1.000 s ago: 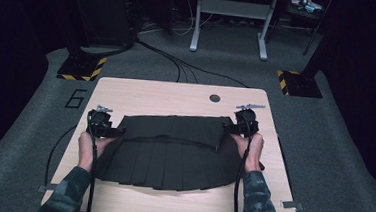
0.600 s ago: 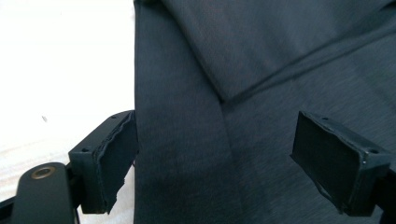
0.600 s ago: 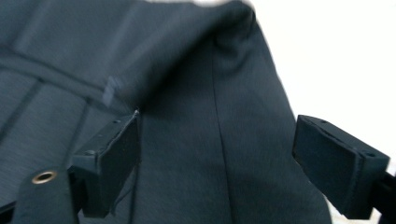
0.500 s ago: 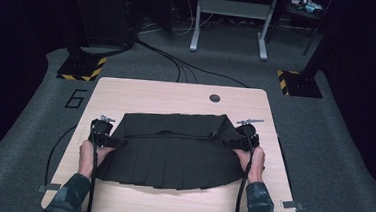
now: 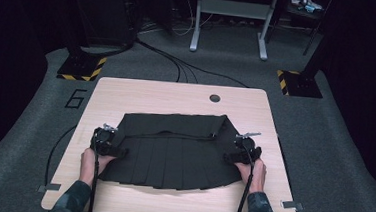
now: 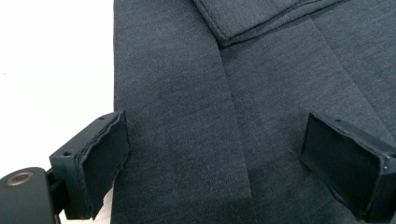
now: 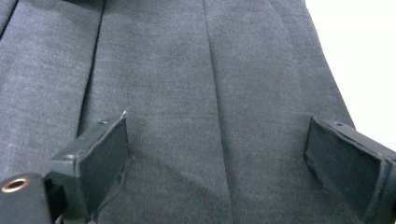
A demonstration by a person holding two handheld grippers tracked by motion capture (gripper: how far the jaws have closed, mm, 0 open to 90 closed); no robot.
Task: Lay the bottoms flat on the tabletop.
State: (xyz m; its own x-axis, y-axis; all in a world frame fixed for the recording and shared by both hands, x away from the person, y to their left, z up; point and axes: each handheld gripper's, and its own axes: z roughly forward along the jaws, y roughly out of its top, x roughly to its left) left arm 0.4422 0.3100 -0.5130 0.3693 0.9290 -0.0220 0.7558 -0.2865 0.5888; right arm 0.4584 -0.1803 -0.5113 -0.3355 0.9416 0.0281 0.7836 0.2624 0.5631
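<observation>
dark pleated skirt (image 5: 172, 152) lies spread flat on the table (image 5: 176, 97), hem toward the near edge, its far part folded over toward the middle so a doubled band runs across the top. left claw (image 5: 107, 143) sits at the skirt's left side, right claw (image 5: 243, 150) at its right side, each low over the cloth. both claws have just been opening: in the left gripper view the pads (image 6: 105, 161) stand wide apart over a pleat with nothing pinched between them, and the right gripper view shows the same, pads (image 7: 105, 156) spread above flat fabric beside the pale table. judgement: a fold has been laid down and let go; step in hand is the release, with the garment about half folded. next move likely calls for a fresh pinch on the side edges or the hem, taking all layers together and carrying both sides evenly so the pleats do not skew. around: a round cable port (image 5: 214, 98) near the far edge, well apart from the skirt; a painted number (image 5: 76, 99) and striped stand bases (image 5: 81, 67) on the floor past the far left corner. nothing on the table blocks either claw; the trailing cables are the only snag risk.
</observation>
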